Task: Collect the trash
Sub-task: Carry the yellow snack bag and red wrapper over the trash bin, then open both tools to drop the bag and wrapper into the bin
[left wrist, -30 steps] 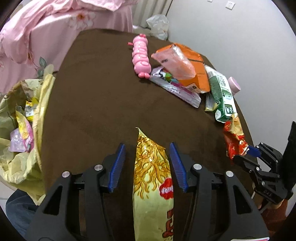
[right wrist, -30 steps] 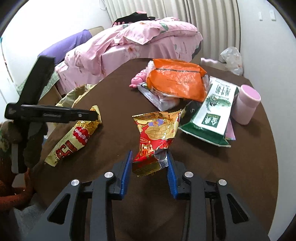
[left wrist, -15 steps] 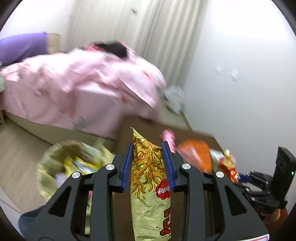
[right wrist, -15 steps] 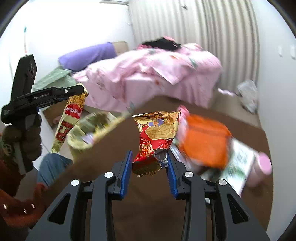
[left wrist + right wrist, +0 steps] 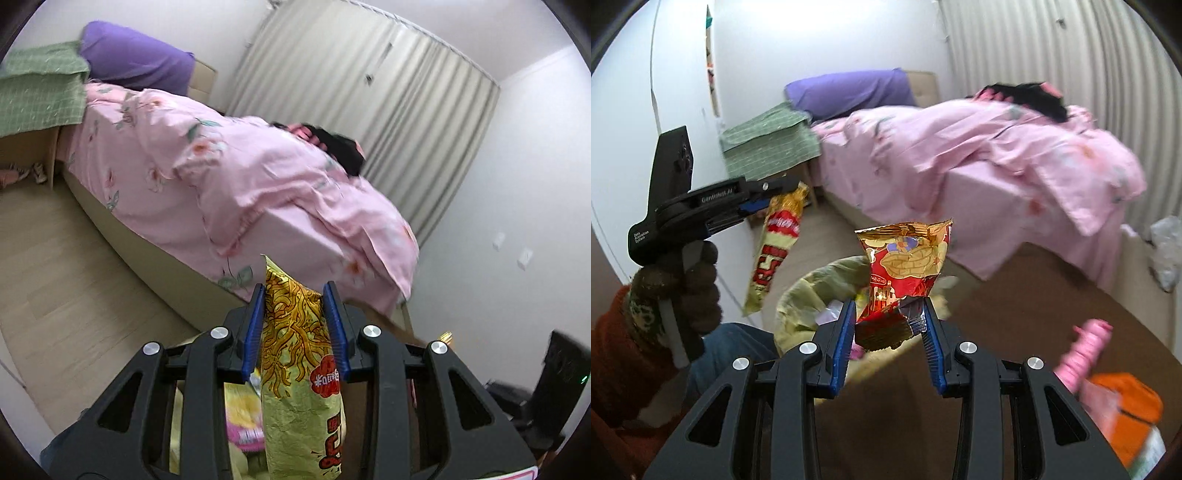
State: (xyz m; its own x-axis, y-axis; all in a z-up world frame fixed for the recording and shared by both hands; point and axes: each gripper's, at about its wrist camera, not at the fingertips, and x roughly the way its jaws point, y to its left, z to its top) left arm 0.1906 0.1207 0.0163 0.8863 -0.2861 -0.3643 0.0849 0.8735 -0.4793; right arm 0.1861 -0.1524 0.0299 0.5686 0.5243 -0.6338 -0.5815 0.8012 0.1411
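My left gripper (image 5: 294, 295) is shut on a yellow noodle snack bag (image 5: 301, 369) and holds it in the air; the bag hangs down over the yellow-green trash bag (image 5: 236, 410) seen below it. In the right wrist view the left gripper (image 5: 775, 190) shows at the left with that bag (image 5: 775, 247) dangling. My right gripper (image 5: 889, 314) is shut on a red and gold snack wrapper (image 5: 905, 273), held up just in front of the trash bag's mouth (image 5: 820, 284).
A bed with a pink quilt (image 5: 997, 147) stands beyond the floor. The brown table (image 5: 997, 332) lies below the right gripper, with a pink toy (image 5: 1086, 343) and an orange packet (image 5: 1123, 410) at its right. A white plastic bag (image 5: 1163, 251) sits by the curtain.
Both grippers have lifted their packets off the table and swung left toward the trash bag. The left gripper closed on the yellow bag and raised it high.
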